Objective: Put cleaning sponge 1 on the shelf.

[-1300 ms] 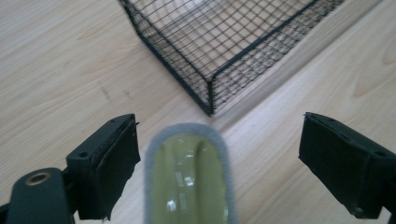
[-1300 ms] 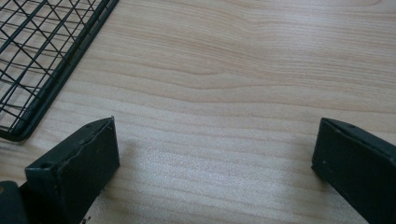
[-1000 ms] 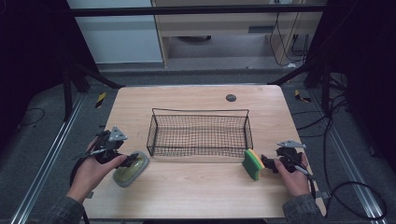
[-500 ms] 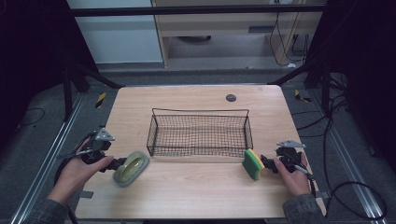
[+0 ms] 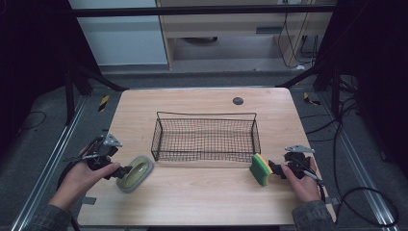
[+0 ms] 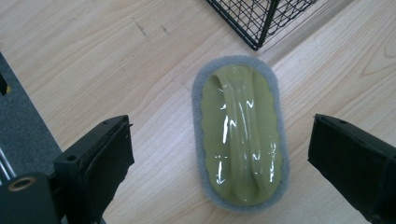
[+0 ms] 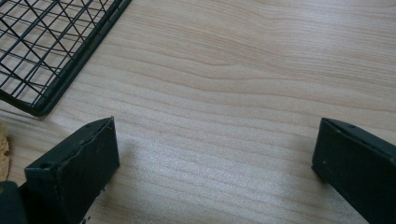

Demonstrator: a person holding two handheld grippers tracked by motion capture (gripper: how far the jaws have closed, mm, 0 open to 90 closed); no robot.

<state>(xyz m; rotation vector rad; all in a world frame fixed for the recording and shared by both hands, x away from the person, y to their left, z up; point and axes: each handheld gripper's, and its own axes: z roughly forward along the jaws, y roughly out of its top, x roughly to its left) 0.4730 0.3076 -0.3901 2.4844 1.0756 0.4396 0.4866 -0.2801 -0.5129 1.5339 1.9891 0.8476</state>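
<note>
Pale wood grain runs across the desk [image 5: 202, 197], and everything on it can be placed from the black wire basket [image 5: 206, 136] at its middle. Nearest the person, off the basket's front left corner, lies a green-handled scrubbing pad [image 5: 135, 173] flat on its grey foam, handle up. The left gripper [image 5: 122, 172] sits just beside it; its jaws have just been opening and now stand wide on either side of the pad without pressing it. Off the basket's front right corner a yellow-and-green sponge [image 5: 260, 170] stands on edge, the right gripper [image 5: 274, 169] close behind it with jaws spread wide over bare wood, holding nothing. Both pieces appear to be headed for the basket, which is empty, so the work seems to be at the grasping step. Next, the left gripper likely needs to close across the pad's handle before lifting. Beyond the basket a small dark disc [image 5: 237, 100] rests near the far edge.
</note>
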